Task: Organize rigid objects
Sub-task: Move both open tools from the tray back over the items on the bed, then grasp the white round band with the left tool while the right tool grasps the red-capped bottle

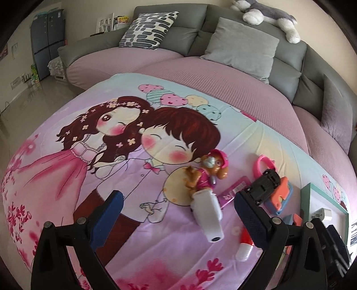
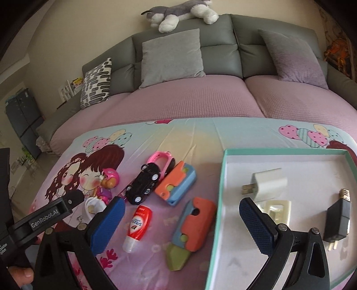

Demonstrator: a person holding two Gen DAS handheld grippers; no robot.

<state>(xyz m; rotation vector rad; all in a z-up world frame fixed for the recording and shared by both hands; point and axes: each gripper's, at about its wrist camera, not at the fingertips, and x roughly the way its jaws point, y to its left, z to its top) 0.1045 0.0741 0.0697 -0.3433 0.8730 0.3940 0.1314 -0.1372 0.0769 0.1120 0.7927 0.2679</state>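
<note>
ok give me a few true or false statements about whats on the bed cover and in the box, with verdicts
1. The white charger lies inside the teal box. True.
2. The black toy car is inside the box. False: it sits on the bed cover, left of the box.
3. Both the left gripper and the right gripper are open and hold nothing. True.
4. The red tube stands upright. False: it lies flat on the cover.
5. A plush dog lies on top of the sofa back. True.
6. The black adapter lies on the cover. False: it is in the box.
</note>
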